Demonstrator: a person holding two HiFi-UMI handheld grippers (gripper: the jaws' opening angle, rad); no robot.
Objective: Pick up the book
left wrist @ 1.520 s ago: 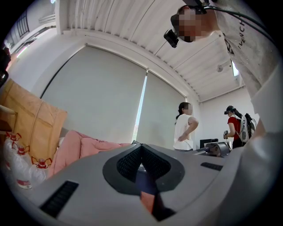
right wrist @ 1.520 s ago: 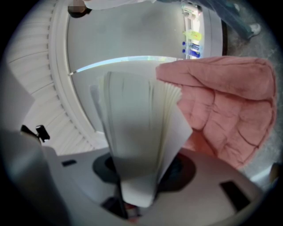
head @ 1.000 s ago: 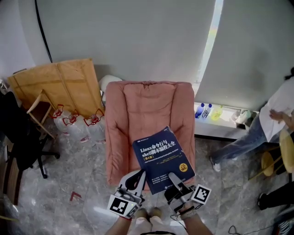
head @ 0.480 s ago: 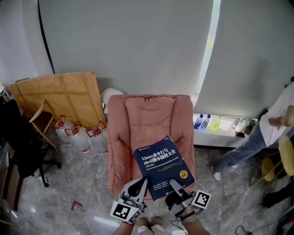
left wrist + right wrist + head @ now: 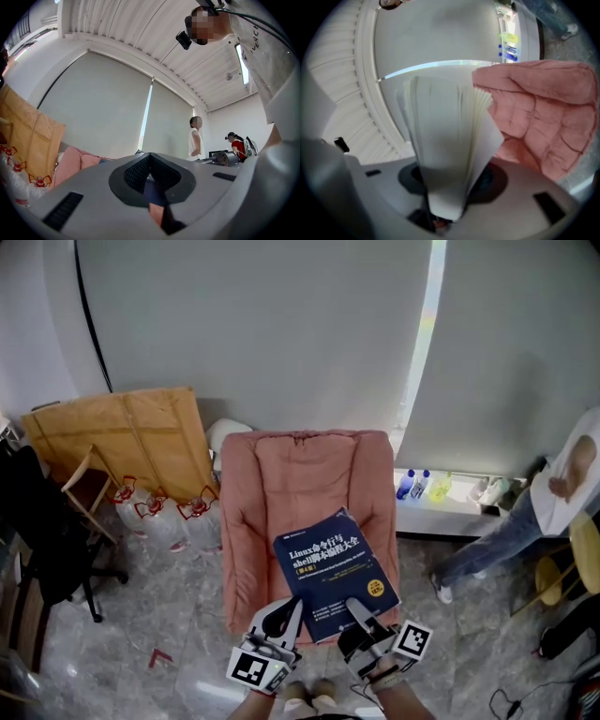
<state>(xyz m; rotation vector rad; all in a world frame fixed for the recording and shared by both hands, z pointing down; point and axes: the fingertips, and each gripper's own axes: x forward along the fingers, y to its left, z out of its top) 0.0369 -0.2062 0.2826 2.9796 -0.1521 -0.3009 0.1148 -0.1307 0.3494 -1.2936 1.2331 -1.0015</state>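
Basically done, in our read: the book (image 5: pixel 333 577) looks clear of the pink armchair (image 5: pixel 300 465), tilted with its blue cover facing up. Its near edge is clamped in the right claw (image 5: pixel 364 622), and in the right gripper view the page block stands straight up from between the pads. The left claw (image 5: pixel 279 617) sits just beside the book's near left corner, jaws together. We see nothing pinched in them; the dark blue behind the gap is probably the cover. So grasp and lift look complete. What's left is maybe a steadier hold, since one claw on one edge of a thick book could let it sag. The person (image 5: pixel 562 493) at right and the cardboard (image 5: pixel 122 437) at left are not involved.
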